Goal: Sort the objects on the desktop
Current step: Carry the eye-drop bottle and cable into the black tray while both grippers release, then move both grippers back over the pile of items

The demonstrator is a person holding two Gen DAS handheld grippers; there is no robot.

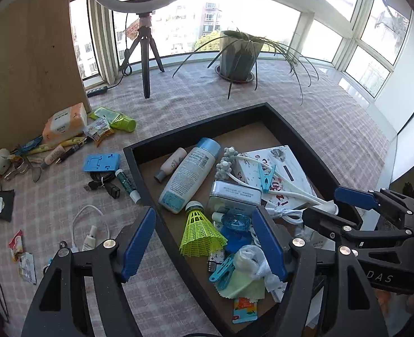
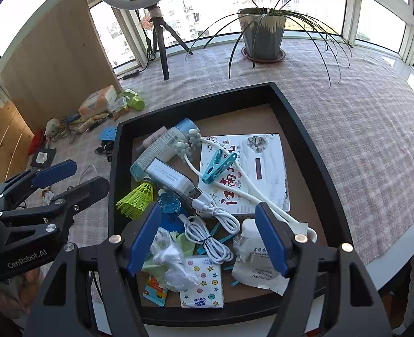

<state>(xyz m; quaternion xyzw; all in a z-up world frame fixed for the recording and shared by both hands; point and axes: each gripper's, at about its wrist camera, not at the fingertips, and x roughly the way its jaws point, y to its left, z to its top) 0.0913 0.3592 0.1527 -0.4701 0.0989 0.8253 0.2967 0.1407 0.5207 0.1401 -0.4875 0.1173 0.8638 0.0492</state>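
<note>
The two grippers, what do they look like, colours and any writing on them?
Both are matte black plastic linkage frames with round silver rivets at the pivots. Each finger carries a long blue ribbed pad. The left gripper bears white "GenRobot.AI" lettering on its body; the right gripper shows white letters ending "DAS". No cables show on either.
</note>
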